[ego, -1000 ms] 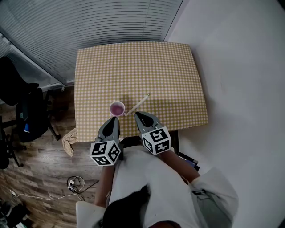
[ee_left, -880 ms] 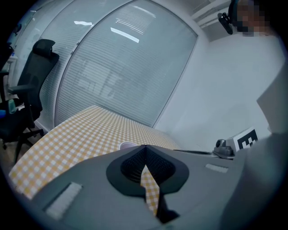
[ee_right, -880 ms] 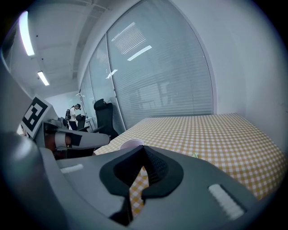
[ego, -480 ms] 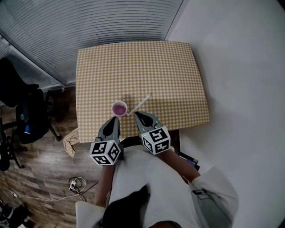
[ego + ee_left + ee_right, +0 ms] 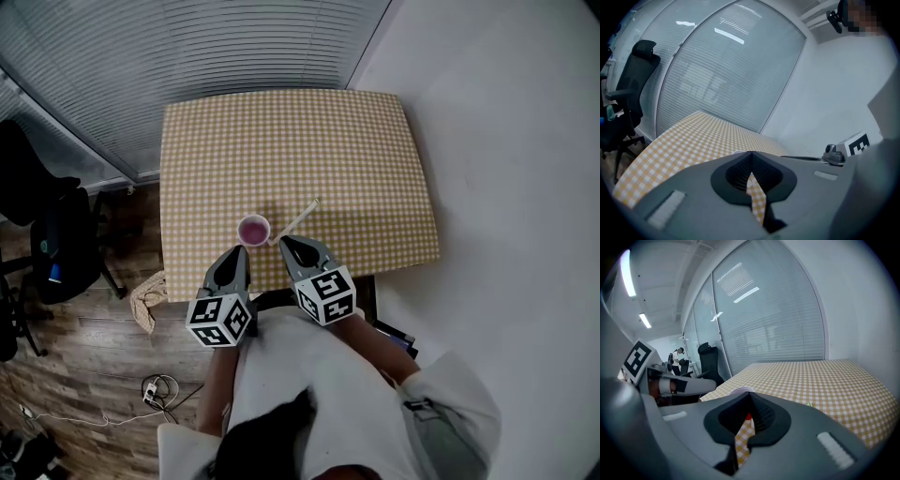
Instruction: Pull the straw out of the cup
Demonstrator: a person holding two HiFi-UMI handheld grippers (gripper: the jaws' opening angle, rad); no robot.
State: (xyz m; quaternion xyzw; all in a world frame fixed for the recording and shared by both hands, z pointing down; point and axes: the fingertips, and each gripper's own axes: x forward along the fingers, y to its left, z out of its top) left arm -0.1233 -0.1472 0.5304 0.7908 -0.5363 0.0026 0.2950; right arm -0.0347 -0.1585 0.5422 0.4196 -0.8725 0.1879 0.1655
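Just ahead of the right claw lay the straw, seemingly freed from the cup; that claw and the left claw were pressed together, empty, probably because nothing remained to grip

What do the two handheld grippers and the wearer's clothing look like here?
The left gripper and right gripper are grey and tapered, with black ribbed inner faces. Each carries a white cube printed with black square markers. The person wears a white top.

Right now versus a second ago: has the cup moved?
No. The cup sits on the same spot of the checked table, with the same gap to the near edge. The whole table shifts slightly in frame with it.
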